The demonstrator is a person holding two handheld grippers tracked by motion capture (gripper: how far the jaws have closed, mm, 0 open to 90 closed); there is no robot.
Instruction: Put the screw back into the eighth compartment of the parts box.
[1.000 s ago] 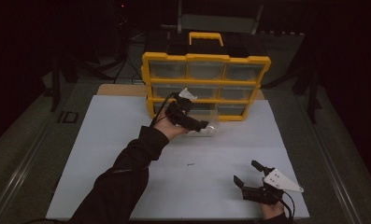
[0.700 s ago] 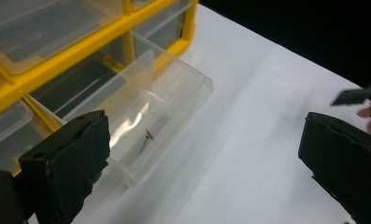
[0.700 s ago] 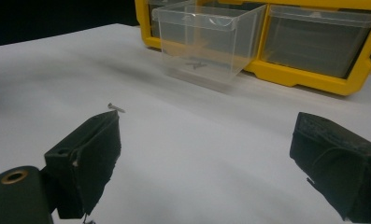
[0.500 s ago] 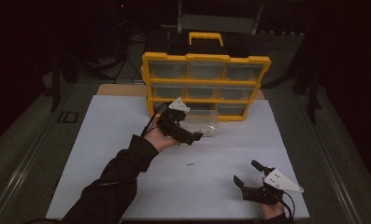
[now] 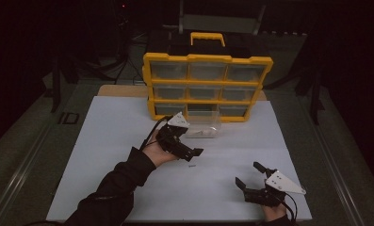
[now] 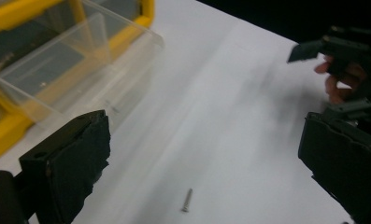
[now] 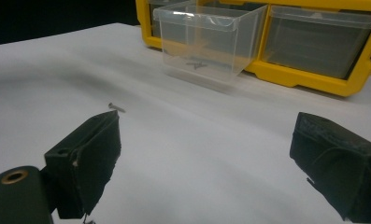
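Left gripper [image 5: 194,151], seen from the high view, hangs with its jaws spread over the white sheet [image 5: 104,155], just short of a small screw [image 5: 191,165] that reads there as a mere dark speck. Behind it a clear drawer [image 5: 203,127] stands pulled out in front of the yellow organiser [image 5: 208,84]; its contents are too faint to make out. Near the sheet's front edge the right gripper [image 5: 249,175] rests open, holding nothing (well apart from the screw, with bare sheet between).

From the left gripper view, the screw [image 6: 187,199] lies on the sheet between the wide-set jaws, touching neither; the drawer [image 6: 71,65] is cut off at the upper left.

From the right gripper view, the screw [image 7: 116,108] lies beyond the left jaw tip, and the drawer [image 7: 211,42] holds a few blurred bits.
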